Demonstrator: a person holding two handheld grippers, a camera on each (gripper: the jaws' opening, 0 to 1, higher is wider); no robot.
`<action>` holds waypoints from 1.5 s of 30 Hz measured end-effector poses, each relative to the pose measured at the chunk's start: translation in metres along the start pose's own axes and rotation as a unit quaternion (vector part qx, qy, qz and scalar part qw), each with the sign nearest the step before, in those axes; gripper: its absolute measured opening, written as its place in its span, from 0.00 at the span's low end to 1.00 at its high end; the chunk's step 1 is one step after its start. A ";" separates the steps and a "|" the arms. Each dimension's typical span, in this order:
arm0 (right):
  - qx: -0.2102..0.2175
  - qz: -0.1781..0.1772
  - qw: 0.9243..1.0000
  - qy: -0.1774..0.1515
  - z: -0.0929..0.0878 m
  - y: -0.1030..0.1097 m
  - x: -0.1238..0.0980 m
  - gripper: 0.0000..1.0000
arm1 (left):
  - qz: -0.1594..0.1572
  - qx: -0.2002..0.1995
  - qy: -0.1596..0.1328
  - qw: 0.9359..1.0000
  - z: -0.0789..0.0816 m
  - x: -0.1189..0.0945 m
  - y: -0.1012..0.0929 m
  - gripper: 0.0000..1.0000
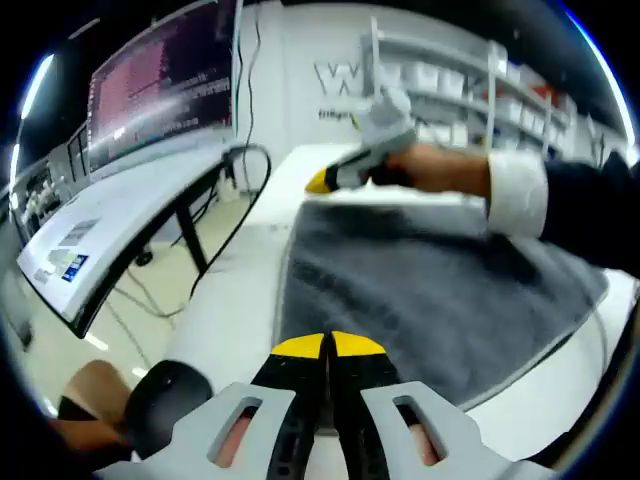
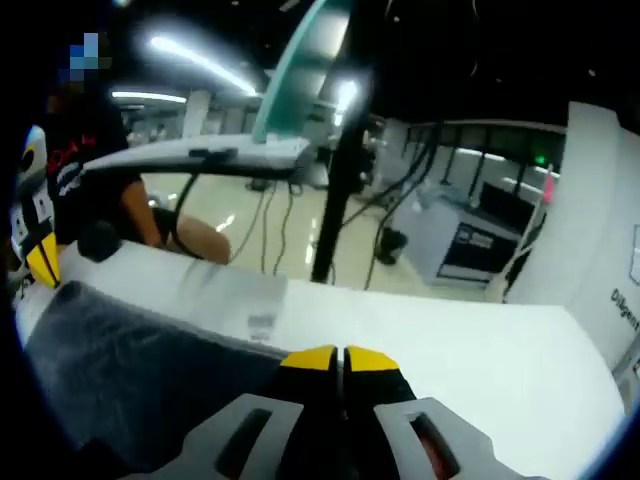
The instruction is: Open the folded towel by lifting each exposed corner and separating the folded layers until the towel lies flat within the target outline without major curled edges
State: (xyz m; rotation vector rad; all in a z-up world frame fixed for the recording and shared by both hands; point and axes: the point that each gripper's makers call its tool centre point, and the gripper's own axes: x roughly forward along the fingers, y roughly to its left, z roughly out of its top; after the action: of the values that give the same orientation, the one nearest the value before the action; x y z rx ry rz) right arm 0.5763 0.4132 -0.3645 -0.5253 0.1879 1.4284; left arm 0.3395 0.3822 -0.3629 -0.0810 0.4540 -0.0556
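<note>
Tongs: we count two pairs. Left tongs (image 1: 327, 345) rise in the left gripper view with yellow tips pressed together, nothing between them, just above the near edge of the towel. Right tongs (image 2: 340, 357) in the right gripper view are likewise shut with nothing held, tips at the towel's edge. In the left gripper view we also see the right tongs (image 1: 322, 181) coming in from the far side, held by a hand (image 1: 440, 168) with a white cuff and dark sleeve.
Room: we see a large hall with ceiling strip lights, a pale shiny floor, white shelving (image 1: 470, 80) along the far wall and hanging cables.
Tabletop: one white tabletop (image 1: 235, 300), mostly bare beyond the cloth; a faint outline mark shows near the towel's right edge.
Second desk: one long white desk (image 1: 120, 215) beside it, carrying one big monitor (image 1: 160, 85) with pinkish text.
Towel: one grey towel (image 1: 430, 285), spread wide over the tabletop, its near right corner reaching the table edge; in the right gripper view it (image 2: 130, 370) lies left of the tongs.
Person: one, in dark clothes (image 2: 85, 170), at the far side.
</note>
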 end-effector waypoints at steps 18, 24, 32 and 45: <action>0.035 -0.055 0.997 -0.044 0.012 -0.011 -0.139 0.60 | -0.102 -0.050 -0.152 0.982 0.056 -0.025 -0.047 0.56; 0.049 -0.066 0.995 -0.054 -0.003 0.001 -0.190 0.65 | -0.108 -0.036 -0.164 0.980 0.062 -0.023 -0.060 0.66; 0.051 -0.123 0.990 -0.038 -0.041 0.007 -0.266 0.78 | -0.119 -0.024 -0.165 0.979 0.067 -0.014 -0.071 0.73; 0.107 -0.238 0.963 -0.060 -0.095 0.051 -0.418 0.94 | -0.155 -0.011 -0.178 0.972 0.082 0.001 -0.100 0.90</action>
State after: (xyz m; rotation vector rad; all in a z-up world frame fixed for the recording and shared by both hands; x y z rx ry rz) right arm 0.4820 0.0008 -0.2798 -0.2792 0.1064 0.9510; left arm 0.3731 0.2881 -0.2813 -0.1809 0.0786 -0.3376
